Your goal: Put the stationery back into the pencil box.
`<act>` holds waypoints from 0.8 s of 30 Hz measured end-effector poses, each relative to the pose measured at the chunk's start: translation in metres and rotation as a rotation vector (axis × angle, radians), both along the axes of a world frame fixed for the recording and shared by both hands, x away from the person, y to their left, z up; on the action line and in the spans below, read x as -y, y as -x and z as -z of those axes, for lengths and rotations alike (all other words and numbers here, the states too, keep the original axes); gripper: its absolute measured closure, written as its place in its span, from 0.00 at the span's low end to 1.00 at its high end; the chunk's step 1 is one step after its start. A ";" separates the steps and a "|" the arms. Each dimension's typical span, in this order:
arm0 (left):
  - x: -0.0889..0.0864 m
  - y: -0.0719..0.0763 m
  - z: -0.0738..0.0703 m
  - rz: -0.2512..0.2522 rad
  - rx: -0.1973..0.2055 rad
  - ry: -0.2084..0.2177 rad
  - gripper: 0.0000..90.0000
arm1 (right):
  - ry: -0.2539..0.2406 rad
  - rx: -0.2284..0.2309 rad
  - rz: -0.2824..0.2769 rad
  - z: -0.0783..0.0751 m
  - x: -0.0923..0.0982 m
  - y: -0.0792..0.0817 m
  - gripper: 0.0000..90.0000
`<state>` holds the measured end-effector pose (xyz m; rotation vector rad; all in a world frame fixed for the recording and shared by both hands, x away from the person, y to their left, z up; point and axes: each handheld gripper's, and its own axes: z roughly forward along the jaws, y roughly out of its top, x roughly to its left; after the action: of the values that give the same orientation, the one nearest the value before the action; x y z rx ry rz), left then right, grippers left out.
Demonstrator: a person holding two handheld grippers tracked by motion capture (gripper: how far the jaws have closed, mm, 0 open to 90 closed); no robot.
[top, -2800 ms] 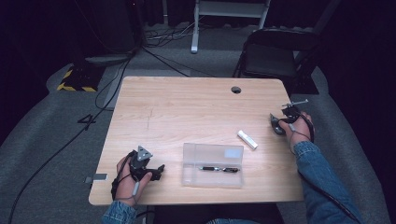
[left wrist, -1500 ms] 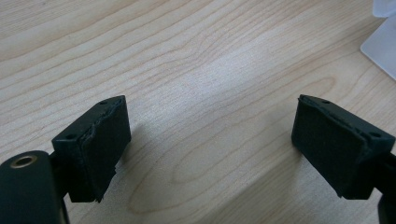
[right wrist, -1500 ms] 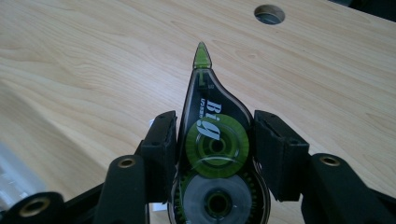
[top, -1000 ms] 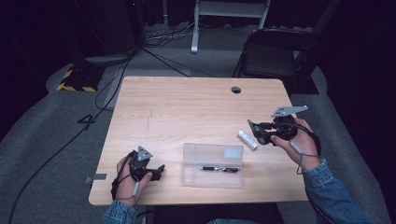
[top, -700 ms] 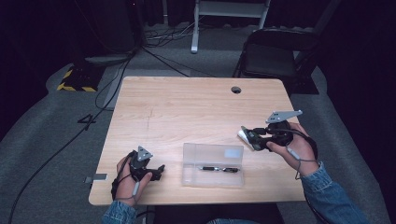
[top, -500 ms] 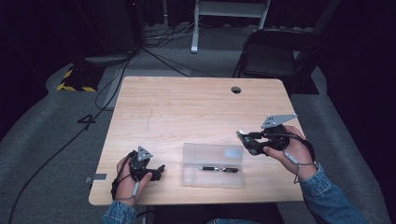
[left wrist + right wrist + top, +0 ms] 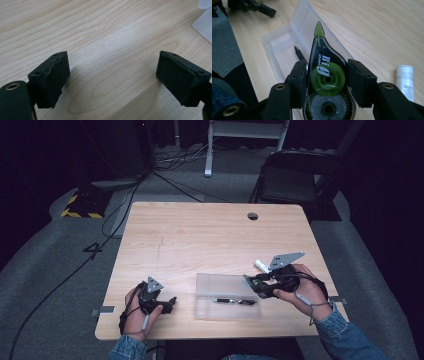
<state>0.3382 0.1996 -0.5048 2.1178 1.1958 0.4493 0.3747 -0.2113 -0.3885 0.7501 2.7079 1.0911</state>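
My right gripper (image 7: 251,283) (image 7: 327,72) is shut on a green and clear correction tape dispenser (image 7: 324,75), whose tip points over the right end of a clear plastic case (image 7: 205,307) (image 7: 274,40). A black pen (image 7: 235,301) (image 7: 298,53) lies inside the case. Near the table's front left, my left gripper (image 7: 170,304) (image 7: 112,75) rests low over bare wood, jaws wide open with nothing between them. A corner of the case (image 7: 203,22) shows beyond it.
A white tube (image 7: 260,265) (image 7: 405,77) lies on the wooden table (image 7: 210,235) just behind my right gripper. A cable hole (image 7: 253,216) sits near the far edge. A black chair (image 7: 295,180) stands behind the table.
My right gripper has moved left from the table's right edge, past the white tube, to the right end of the case. The left gripper has stayed still.
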 end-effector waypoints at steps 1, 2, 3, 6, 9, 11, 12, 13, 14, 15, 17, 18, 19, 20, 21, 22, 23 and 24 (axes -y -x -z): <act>0.000 0.000 0.000 0.000 0.000 0.000 0.14 | 0.001 -0.001 -0.009 0.001 -0.001 0.001 0.58; 0.000 0.000 0.000 0.000 0.000 0.000 0.14 | 0.001 -0.002 -0.017 0.002 -0.003 0.002 0.58; 0.000 0.000 0.000 0.000 0.000 0.000 0.14 | 0.004 -0.001 -0.023 0.003 -0.004 0.003 0.58; 0.000 0.000 0.000 0.000 0.000 0.000 0.14 | 0.007 -0.006 -0.046 0.007 -0.008 0.005 0.58; 0.000 0.000 0.000 0.000 0.000 0.000 0.14 | 0.011 -0.013 -0.063 0.011 -0.012 0.007 0.58; 0.000 0.000 0.000 0.000 0.000 0.000 0.14 | 0.017 -0.024 -0.080 0.017 -0.016 0.009 0.58; 0.000 0.000 0.000 0.000 0.000 0.001 0.14 | 0.018 -0.027 -0.084 0.019 -0.017 0.009 0.58; 0.000 0.000 0.000 0.000 0.000 0.000 0.14 | 0.021 -0.031 -0.088 0.021 -0.018 0.010 0.58; 0.000 0.000 0.000 0.000 0.000 0.000 0.14 | 0.022 -0.033 -0.093 0.023 -0.019 0.010 0.58; 0.000 0.000 0.000 0.000 0.000 0.000 0.14 | 0.026 -0.038 -0.098 0.025 -0.020 0.010 0.58; 0.000 0.000 0.000 0.000 0.000 0.000 0.14 | 0.028 -0.047 -0.108 0.030 -0.023 0.011 0.58; 0.000 0.000 0.000 0.000 0.000 0.000 0.14 | 0.030 -0.047 -0.115 0.032 -0.023 0.011 0.58; 0.000 0.000 0.000 0.000 0.000 0.000 0.14 | 0.032 -0.052 -0.121 0.034 -0.025 0.012 0.58; 0.000 0.000 0.000 0.000 0.000 0.000 0.14 | 0.034 -0.054 -0.128 0.036 -0.026 0.012 0.58; 0.000 0.000 0.000 0.000 0.000 0.000 0.14 | 0.034 -0.054 -0.128 0.036 -0.026 0.012 0.58; 0.000 0.000 0.000 0.000 0.000 0.000 0.14 | 0.041 -0.049 -0.138 0.039 -0.028 0.013 0.58; 0.000 0.000 0.000 0.000 0.000 0.000 0.14 | 0.043 -0.052 -0.141 0.040 -0.029 0.013 0.58; 0.000 0.000 0.000 0.000 0.000 0.000 0.14 | 0.049 -0.050 -0.150 0.042 -0.029 0.013 0.58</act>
<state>0.3382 0.1995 -0.5048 2.1177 1.1960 0.4490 0.3621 -0.1821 -0.4303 0.5827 2.8614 1.0446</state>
